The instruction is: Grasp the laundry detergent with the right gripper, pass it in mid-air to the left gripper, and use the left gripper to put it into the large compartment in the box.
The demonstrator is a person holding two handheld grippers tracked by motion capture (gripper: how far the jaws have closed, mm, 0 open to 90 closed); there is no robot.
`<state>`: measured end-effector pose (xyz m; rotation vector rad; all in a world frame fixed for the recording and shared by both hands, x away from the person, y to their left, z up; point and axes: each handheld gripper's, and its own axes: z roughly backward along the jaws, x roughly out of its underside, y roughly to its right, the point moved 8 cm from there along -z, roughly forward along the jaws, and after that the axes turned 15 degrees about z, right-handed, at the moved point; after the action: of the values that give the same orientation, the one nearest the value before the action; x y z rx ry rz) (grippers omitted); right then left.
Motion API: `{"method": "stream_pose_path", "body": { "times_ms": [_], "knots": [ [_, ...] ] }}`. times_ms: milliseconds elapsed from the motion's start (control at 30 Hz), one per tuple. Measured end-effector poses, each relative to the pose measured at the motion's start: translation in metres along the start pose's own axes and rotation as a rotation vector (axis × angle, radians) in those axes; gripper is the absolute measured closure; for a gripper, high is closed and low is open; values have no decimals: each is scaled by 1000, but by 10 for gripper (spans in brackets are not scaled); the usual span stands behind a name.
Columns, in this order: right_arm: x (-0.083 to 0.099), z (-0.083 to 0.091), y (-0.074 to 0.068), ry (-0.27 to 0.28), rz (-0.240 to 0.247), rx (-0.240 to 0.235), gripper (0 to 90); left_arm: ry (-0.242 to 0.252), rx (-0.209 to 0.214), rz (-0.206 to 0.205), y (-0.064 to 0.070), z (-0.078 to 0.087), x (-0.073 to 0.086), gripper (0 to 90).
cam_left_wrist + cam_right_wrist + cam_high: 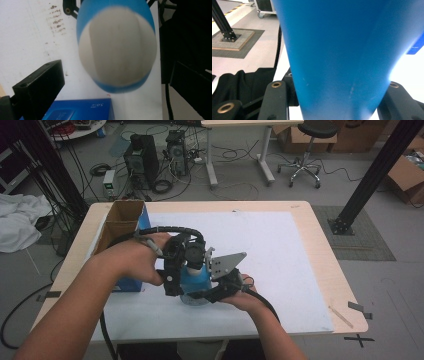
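Note:
A blue container (194, 279) with a white rounded end stands near the front middle of the white mat (280, 250). My right gripper (220, 287) is shut on it from the right. In the right gripper view its blue wall (337, 50) sits tight between the two jaws of the right gripper (335, 85). My left gripper (176, 265) is at its left side. In the left gripper view the white end (117, 50) faces the camera, and the left gripper (116, 67) is open, its jaws wide apart on either side and not touching it.
A blue carton (131, 284) (82, 110) lies just left of the hands, against an open cardboard box (122, 220) at the table's left edge. A black cable (265, 302) trails from the right gripper. Computers, cables and a stool (305, 150) stand on the floor behind.

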<state>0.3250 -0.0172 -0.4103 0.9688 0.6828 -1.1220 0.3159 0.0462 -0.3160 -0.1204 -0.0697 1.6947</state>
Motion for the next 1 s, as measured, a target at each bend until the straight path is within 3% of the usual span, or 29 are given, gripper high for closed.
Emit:
{"method": "stream_pose_path", "body": {
  "times_ms": [700, 1000],
  "knots": [
    [-12, -19, 2, 24, -32, -1, 474, -1, 36, 68, 1, -16, 0, 1],
    [-11, -21, 3, 20, -31, 2, 473, -6, 26, 81, 1, -19, 1, 7]
  ]
}}
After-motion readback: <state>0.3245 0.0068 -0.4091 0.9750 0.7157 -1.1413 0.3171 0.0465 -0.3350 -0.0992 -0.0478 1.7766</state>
